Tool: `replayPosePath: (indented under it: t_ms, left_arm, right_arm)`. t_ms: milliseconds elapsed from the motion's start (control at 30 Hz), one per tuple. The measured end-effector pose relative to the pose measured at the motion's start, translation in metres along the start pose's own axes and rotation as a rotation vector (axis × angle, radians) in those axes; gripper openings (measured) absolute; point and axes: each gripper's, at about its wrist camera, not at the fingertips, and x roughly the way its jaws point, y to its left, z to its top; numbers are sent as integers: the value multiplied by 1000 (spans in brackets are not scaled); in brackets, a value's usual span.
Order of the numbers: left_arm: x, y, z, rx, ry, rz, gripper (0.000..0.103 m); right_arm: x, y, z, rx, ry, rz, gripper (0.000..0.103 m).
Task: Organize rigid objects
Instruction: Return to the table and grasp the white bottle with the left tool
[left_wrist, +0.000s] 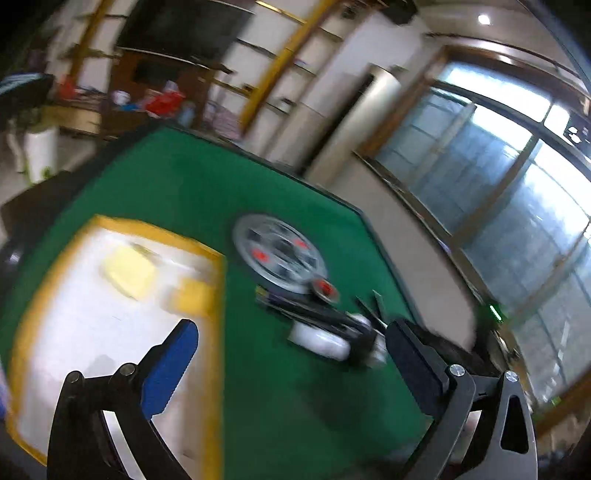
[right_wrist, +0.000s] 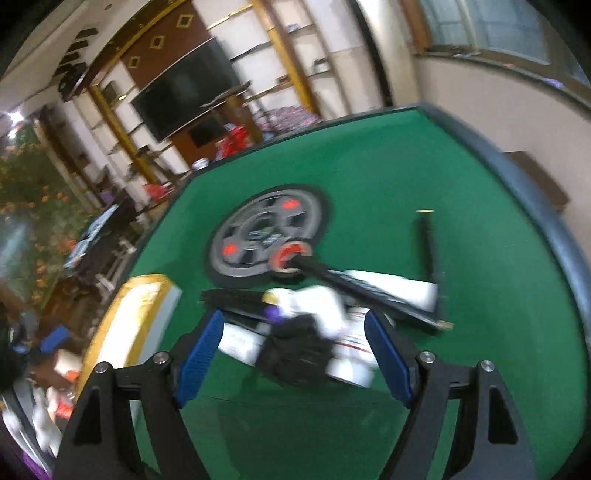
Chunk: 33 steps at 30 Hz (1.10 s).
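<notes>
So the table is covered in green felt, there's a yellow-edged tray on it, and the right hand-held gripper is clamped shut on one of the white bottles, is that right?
Not quite. The right hand-held gripper is open, not clamped: the right wrist view shows its blue fingers spread apart on either side of the pile of white bottles, gripping nothing. The green felt table and the yellow-edged tray are as you said.

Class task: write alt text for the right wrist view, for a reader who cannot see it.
An open right gripper hovers above a blurred pile of white containers and black sticks on a green table. Behind them is a round grey dial with red spots; a yellow-edged tray sits left.
</notes>
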Motion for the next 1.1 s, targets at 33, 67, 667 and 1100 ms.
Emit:
replayPosePath:
  t_ms: [33, 67, 667, 1100]
  left_arm:
    - [3, -9, -8, 11, 5, -7, 102]
    - [4, -12, -13, 17, 7, -9, 102]
    - [36, -7, -44, -11, 144, 25, 102]
    - [151, -41, -15, 76, 220, 184, 102]
  right_arm:
    - [11, 9, 7, -13, 26, 39, 78]
    - [18, 16, 11, -22, 45, 63, 78]
    - [67, 90, -16, -125, 401, 388, 78]
    - [-5, -29, -25, 122, 127, 249, 78]
